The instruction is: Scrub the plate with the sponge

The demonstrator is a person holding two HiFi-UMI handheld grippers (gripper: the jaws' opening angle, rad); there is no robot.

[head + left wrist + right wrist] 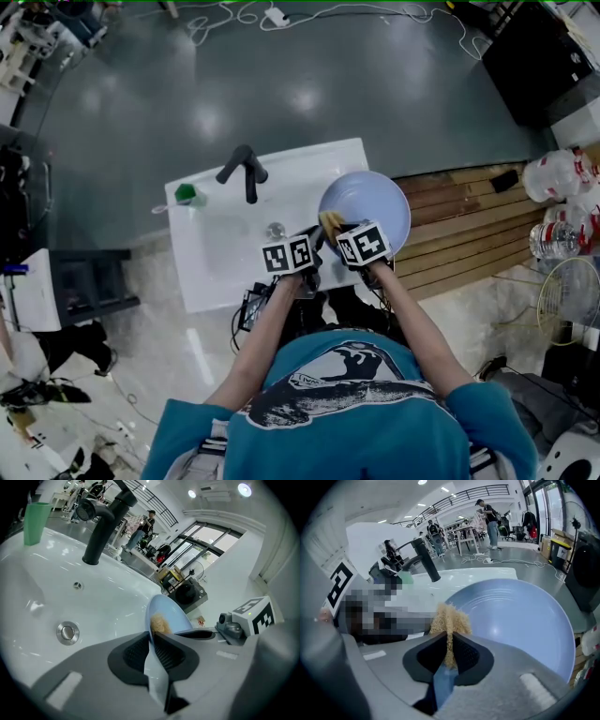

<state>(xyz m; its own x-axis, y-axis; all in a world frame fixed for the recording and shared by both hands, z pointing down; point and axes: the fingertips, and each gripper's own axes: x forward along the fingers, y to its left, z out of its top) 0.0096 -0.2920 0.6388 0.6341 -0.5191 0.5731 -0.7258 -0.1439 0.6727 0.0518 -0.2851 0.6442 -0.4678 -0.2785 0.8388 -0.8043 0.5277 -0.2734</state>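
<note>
the left claw (153,639) is pinching the rim of the blue plate (171,615), its pads pressing on both faces, so the plate is standing tilted on edge at the right edge of the white sink (225,253). this hold is turning the plate's hollow face toward the right claw (450,644); it is probably also meant to send runoff toward the basin rather than onto the wooden boards (469,220) beside it. the right claw is pinching the tan fibrous sponge (449,617), whose free tuft is projecting past the pads and touching the plate's face. this projection is holding the hard jaws clear of the surface. the black faucet (246,171) is standing well apart.
</note>
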